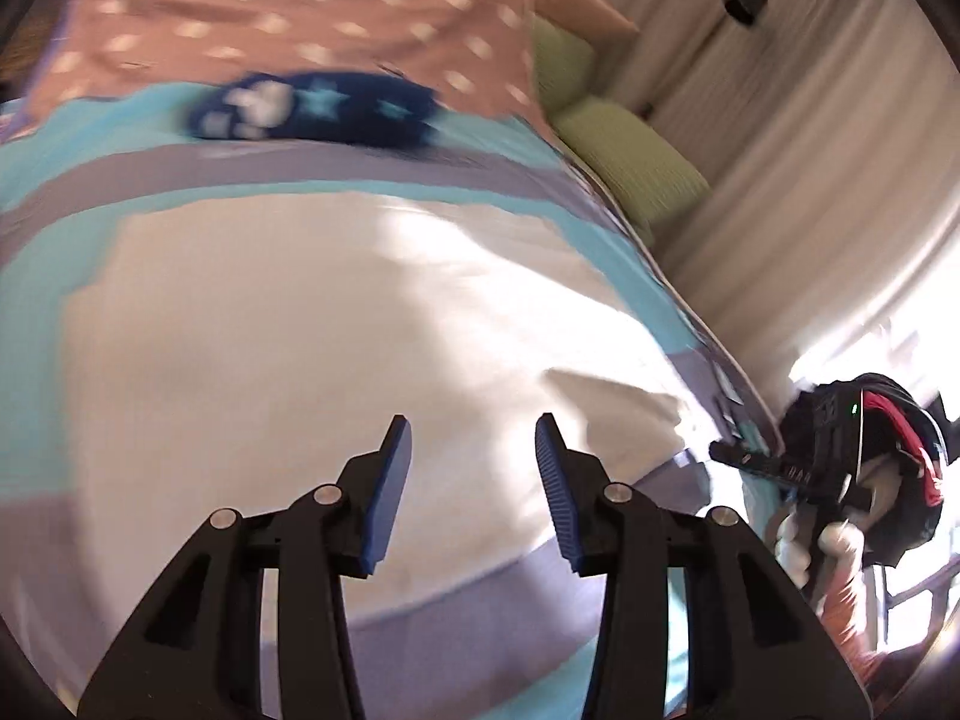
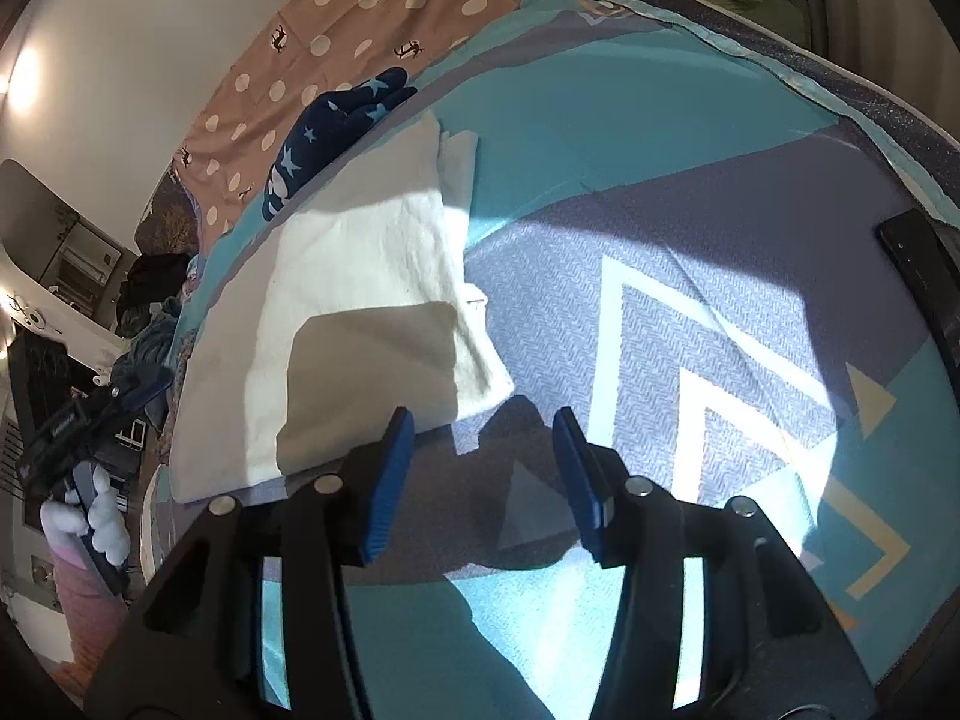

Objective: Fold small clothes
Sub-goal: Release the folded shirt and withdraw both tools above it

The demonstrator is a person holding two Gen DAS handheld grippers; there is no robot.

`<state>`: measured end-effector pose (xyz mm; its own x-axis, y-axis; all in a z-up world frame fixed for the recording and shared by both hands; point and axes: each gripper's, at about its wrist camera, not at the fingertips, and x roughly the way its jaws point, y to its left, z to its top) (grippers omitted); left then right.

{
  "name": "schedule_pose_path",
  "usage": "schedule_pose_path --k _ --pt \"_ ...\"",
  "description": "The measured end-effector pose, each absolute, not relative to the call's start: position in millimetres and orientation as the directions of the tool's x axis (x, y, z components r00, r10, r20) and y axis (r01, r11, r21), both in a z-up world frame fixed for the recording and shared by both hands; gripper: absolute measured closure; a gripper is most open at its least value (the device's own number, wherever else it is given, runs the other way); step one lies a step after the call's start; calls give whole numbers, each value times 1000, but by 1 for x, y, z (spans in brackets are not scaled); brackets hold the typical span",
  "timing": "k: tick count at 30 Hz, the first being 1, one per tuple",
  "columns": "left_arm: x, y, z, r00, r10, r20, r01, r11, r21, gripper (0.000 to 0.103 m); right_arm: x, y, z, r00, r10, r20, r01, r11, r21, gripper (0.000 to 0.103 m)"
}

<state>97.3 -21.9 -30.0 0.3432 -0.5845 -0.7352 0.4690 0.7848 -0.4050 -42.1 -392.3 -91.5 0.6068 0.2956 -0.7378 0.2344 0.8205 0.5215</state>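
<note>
Left gripper [image 1: 474, 462] and right gripper [image 2: 483, 462], jaws parted and empty; white garment [image 2: 360, 312] lies flat ahead-left of the right jaws, on the bedspread [image 2: 660, 138].

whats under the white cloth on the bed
The white folded cloth lies flat on the teal and grey patterned bedspread, which shows all around it. Whatever sits directly beneath the cloth is covered. Both tongs are open and off it.
</note>
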Motion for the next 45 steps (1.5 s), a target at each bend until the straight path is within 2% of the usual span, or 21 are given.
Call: schedule_pose_path --k 8,10,12,14,17,21,23,24,25,26,27,28,30,32,36,37,38,41,42,44,45 --pt "153 -195 -56 186 -516 -836 576 747 -332 59 -32 -397 -109 597 364 -715 185 805 564 47" --pt "165 -231 -63 224 -460 -859 591 765 -255 44 -31 -401 -110 603 388 -696 167 793 586 46" --pt "179 -261 -73 224 -427 -876 601 768 -221 39 -29 -404 -110 605 408 -684 149 785 601 46" --pt "189 -285 -86 202 -379 -903 600 776 -192 38 -27 -407 -112 604 422 -676 139 780 610 47" --pt "199 -317 -104 241 -253 -937 609 791 -57 35 -24 -407 -113 605 429 -671 123 782 611 47" --pt "200 -353 -119 371 -71 -926 637 745 198 34 -19 -400 -111 603 424 -676 98 802 590 43" --pt "206 -359 -118 397 -68 -916 638 737 222 47 -18 -399 -111 599 435 -673 89 798 596 43" --pt "210 -361 -117 400 -72 -914 633 742 219 64 -16 -398 -111 597 445 -668 89 791 606 43" --pt "216 -359 -116 405 -66 -912 612 761 217 75 -14 -399 -112 594 457 -662 90 780 619 44" --pt "222 -354 -115 407 -66 -911 595 776 209 80 -11 -400 -114 593 461 -660 96 773 627 49" --pt "223 -353 -115 410 -72 -909 587 784 203 87 -7 -402 -116 595 456 -662 113 768 630 77" --pt "226 -351 -115 407 -84 -910 583 791 187 88 -4 -404 -119 594 455 -663 129 759 638 99" --pt "228 -348 -117 408 -112 -906 567 809 155 89 -6 -410 -127 588 487 -645 170 706 688 99" --pt "224 -349 -117 422 -126 -898 558 817 148 89 -24 -410 -128 578 462 -672 188 727 661 100" --pt "226 -360 -123 478 -134 -868 555 812 180 90 -44 -418 -139 596 481 -643 208 681 702 103" --pt "226 -364 -123 482 -148 -864 565 806 177 95 -47 -415 -137 596 469 -652 207 695 689 103" --pt "226 -367 -124 470 -169 -866 577 802 157 95 -48 -412 -131 594 433 -678 207 731 650 103" --pt "224 -367 -118 449 -228 -864 590 802 95 90 -53 -393 -107 600 266 -755 209 858 469 99" --pt "220 -363 -109 425 -278 -861 601 798 39 83 -54 -389 -98 612 219 -760 205 884 420 99" --pt "208 -357 -90 447 -333 -830 618 786 17 73 -55 -383 -86 632 183 -753 190 905 380 99" --pt "197 -352 -73 480 -367 -797 638 769 30 59 -56 -380 -81 643 178 -745 182 909 375 99"
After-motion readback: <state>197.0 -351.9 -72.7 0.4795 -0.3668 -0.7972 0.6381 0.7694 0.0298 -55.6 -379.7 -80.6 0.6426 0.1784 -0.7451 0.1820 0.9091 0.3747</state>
